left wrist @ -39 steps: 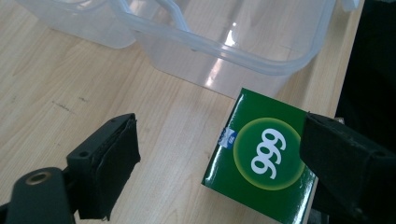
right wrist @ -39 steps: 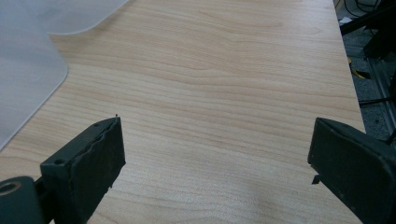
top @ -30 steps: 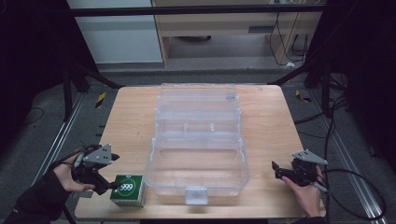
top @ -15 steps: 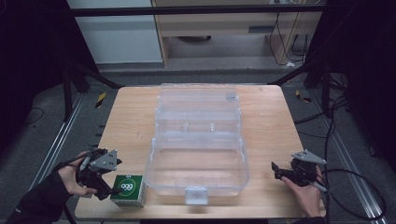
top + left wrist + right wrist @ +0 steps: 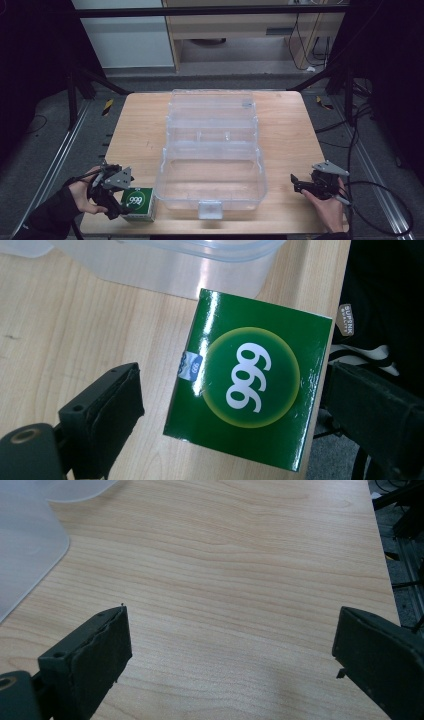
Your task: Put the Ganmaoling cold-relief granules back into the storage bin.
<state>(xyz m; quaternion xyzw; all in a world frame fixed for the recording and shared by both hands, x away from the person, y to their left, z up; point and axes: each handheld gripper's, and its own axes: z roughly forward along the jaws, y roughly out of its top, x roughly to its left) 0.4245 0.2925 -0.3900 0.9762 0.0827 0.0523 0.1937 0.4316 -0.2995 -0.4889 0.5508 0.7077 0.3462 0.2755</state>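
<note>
The left gripper (image 5: 116,192) has edged nearer the glossy green cardboard box marked 999 (image 5: 248,377), its jaws just opening wide around it, pads clear. A clear plastic compartment case (image 5: 212,150) stands just beyond the box, on the wooden table (image 5: 285,125). The right gripper (image 5: 300,182) hangs wide open and empty over bare wood.

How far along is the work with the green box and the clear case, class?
Done: the clear case lies open on the table. In hand: the left gripper, its jaws just opened wide, straddles the green box without pressing it. Left: gripping it and probably putting it in the case. The right gripper waits open.
</note>
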